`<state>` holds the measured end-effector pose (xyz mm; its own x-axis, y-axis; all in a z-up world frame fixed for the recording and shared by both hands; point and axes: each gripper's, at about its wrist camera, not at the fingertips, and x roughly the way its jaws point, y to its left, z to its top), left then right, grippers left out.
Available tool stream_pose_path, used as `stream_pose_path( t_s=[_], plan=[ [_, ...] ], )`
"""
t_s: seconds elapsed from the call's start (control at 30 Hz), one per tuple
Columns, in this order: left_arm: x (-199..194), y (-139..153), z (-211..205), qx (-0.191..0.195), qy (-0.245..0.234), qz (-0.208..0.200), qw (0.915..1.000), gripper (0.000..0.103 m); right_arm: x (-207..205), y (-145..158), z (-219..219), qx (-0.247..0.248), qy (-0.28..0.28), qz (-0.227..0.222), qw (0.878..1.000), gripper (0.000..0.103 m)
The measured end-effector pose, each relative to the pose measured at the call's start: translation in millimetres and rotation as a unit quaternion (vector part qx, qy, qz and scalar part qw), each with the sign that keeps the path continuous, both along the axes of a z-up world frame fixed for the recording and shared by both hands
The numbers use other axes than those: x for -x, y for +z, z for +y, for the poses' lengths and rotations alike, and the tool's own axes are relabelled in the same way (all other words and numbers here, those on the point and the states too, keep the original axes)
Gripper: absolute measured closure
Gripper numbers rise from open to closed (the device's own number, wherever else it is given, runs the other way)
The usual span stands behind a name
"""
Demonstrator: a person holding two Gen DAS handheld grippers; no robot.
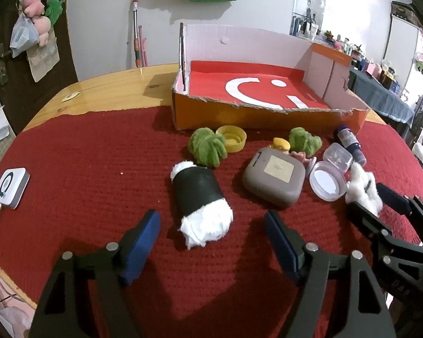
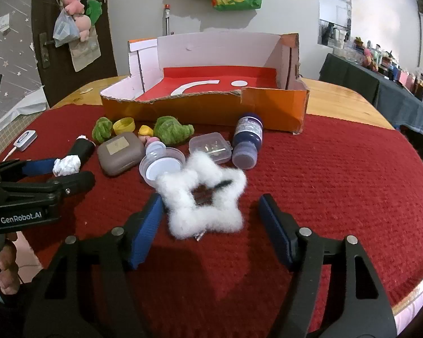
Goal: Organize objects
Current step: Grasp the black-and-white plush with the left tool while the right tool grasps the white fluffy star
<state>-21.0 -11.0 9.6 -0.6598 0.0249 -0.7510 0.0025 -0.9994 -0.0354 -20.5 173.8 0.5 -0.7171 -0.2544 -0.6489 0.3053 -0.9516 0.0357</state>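
A black roll point(image 1: 196, 188) stuffed with white paper lies on the red cloth point(image 1: 84, 169). Its near paper end sits between the fingertips of my left gripper point(image 1: 211, 217), which is open with a gap on each side. A white fluffy star point(image 2: 206, 197) lies flat between the fingers of my right gripper point(image 2: 210, 201), also open; the left pad is close against the fluff and the right pad stands clear. In the left wrist view the right gripper point(image 1: 379, 207) flanks the star point(image 1: 363, 186). An orange box point(image 1: 239, 115) with a red floor stands behind.
In front of the box lie two green plush balls point(image 1: 207, 148) point(image 1: 304, 140), a yellow cap point(image 1: 231, 138), a grey square case point(image 1: 273, 177), a round clear container point(image 1: 327, 183), a small clear box point(image 1: 338, 156) and a dark blue bottle point(image 1: 348, 139). A white device point(image 1: 10, 187) sits far left.
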Motion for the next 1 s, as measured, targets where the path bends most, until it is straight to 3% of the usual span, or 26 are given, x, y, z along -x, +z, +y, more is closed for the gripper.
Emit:
stream_pose_path(
  t_s=[0.17,0.47,1.0],
  plan=[
    [5.2,0.7,-1.2,0.001,0.001,0.001,1.0000,0.032,4.2,0.1,-2.7,-0.002,0.004,0.000,1.000,0.040],
    [12.7,3.6,-11.9,-0.008,0.008,0.001,0.9999,0.061,9.5,1.2,-5.3,-0.001,0.013,0.002,1.000,0.054],
    [-0.3,23.1,0.3,-0.005,-0.019,0.024,0.9995,0.064,-0.4,23.5,-4.2,0.015,0.020,0.016,1.000,0.056]
  ],
)
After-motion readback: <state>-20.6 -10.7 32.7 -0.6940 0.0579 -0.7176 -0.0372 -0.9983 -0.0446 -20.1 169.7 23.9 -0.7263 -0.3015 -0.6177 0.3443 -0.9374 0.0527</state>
